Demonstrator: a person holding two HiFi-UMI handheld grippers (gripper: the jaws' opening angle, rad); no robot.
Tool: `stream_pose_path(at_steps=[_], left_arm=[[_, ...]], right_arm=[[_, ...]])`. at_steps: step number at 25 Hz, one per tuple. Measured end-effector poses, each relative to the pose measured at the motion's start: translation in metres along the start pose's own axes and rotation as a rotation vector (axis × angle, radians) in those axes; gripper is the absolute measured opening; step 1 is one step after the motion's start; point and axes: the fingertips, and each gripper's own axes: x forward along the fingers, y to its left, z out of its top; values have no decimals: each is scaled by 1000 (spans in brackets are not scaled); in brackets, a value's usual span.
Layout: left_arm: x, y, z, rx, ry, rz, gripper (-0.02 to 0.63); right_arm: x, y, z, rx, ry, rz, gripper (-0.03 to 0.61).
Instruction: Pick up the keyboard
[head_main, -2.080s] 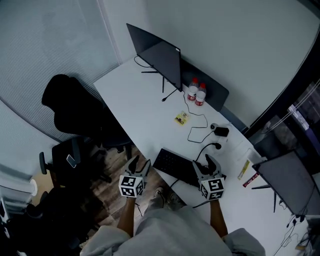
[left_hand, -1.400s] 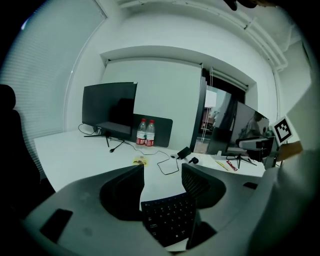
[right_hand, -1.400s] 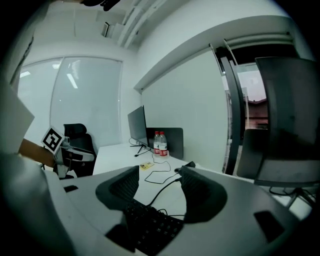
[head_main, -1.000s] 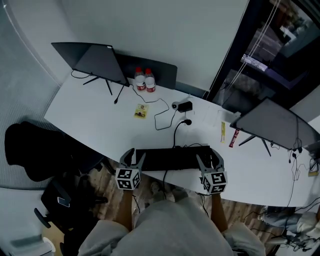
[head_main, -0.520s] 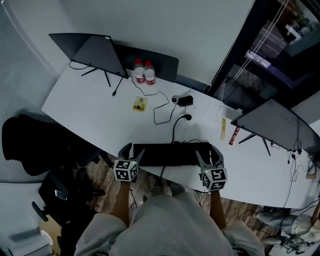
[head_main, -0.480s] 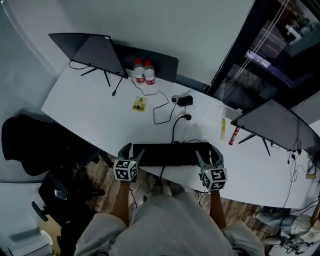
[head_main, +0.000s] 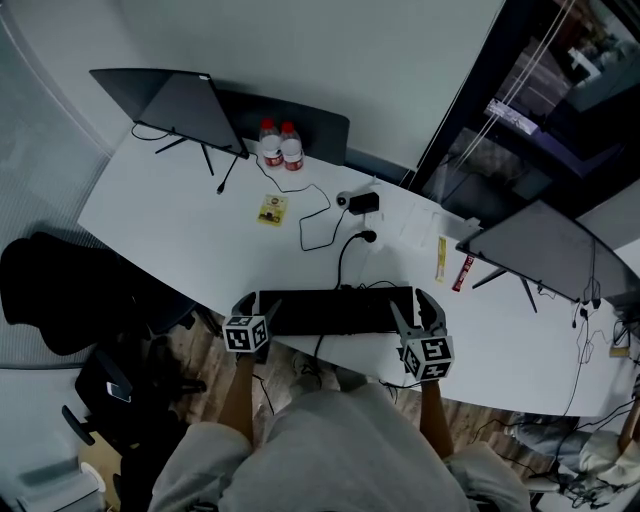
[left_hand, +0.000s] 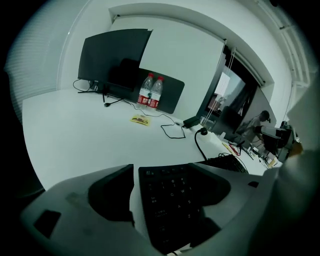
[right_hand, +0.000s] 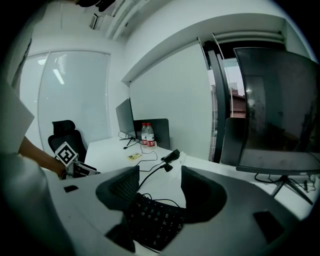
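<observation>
Lower than before, left gripper has just been opening around keyboard's end; right gripper straddles the other, spread.

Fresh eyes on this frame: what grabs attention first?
The black keyboard at the near edge of the white desk, with the left gripper and right gripper one at each end. The left one's fingers have just been opening, the keyboard's end between them. Behind, two red-labelled bottles stand beside the far-left monitor.
</observation>
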Motion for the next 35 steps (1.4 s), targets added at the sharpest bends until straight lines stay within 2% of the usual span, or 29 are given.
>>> stream_pose_path(at_steps=[8,13,24,31,35], left_arm=[[16,4,-24,-76,62,-17,323],[20,-1,-27,-84,75,-26,325],[21,-1,-23,-148,31,8,327],[21,1,-24,-171,4,30,325],[21,1,-24,-165,7,40,325]], right_arm=[[-1,-14,-9,1,9,-23,242],[-3,-23,-14,14,12,-38,242],[-3,-43,-26,72,15,-52,247],[7,-57,-35,162,14,-49,302],[21,-61,-52,197,60,-25,368]])
